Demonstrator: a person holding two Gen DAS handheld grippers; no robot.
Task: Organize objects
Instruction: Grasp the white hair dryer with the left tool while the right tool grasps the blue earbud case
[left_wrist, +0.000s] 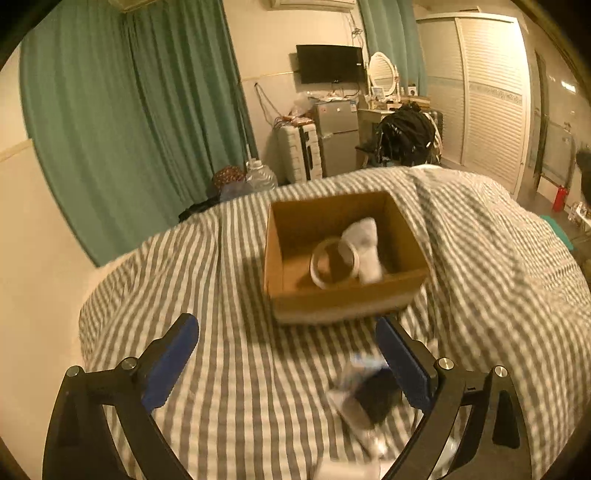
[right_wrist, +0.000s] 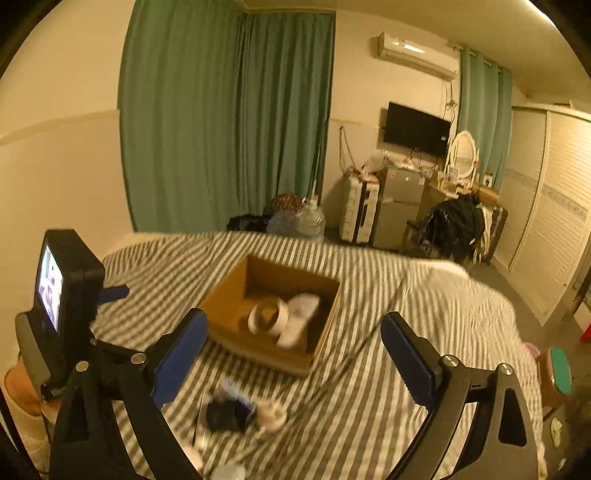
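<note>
An open cardboard box (left_wrist: 343, 302) sits on the striped bed; it also shows in the right wrist view (right_wrist: 229, 306). Inside lie a roll of tape (left_wrist: 334, 263) (right_wrist: 267, 316) and a white sock (left_wrist: 365, 243) (right_wrist: 299, 319). A blurred pile of small items, one black (left_wrist: 373, 400) (right_wrist: 225, 413) and one round white (right_wrist: 271, 415), lies on the bed in front of the box. My left gripper (left_wrist: 286, 328) is open and empty, short of the box. My right gripper (right_wrist: 293, 328) is open and empty, above the bed near the box. The left gripper's body (right_wrist: 62, 291) shows at the left.
The grey-and-white striped duvet (left_wrist: 229, 369) covers the bed. Beyond the bed stand green curtains (left_wrist: 129, 110), a water jug (left_wrist: 260, 175), a suitcase (left_wrist: 299, 151), a small fridge (left_wrist: 338, 136), a chair with a black bag (left_wrist: 404, 136) and a white wardrobe (left_wrist: 487, 99).
</note>
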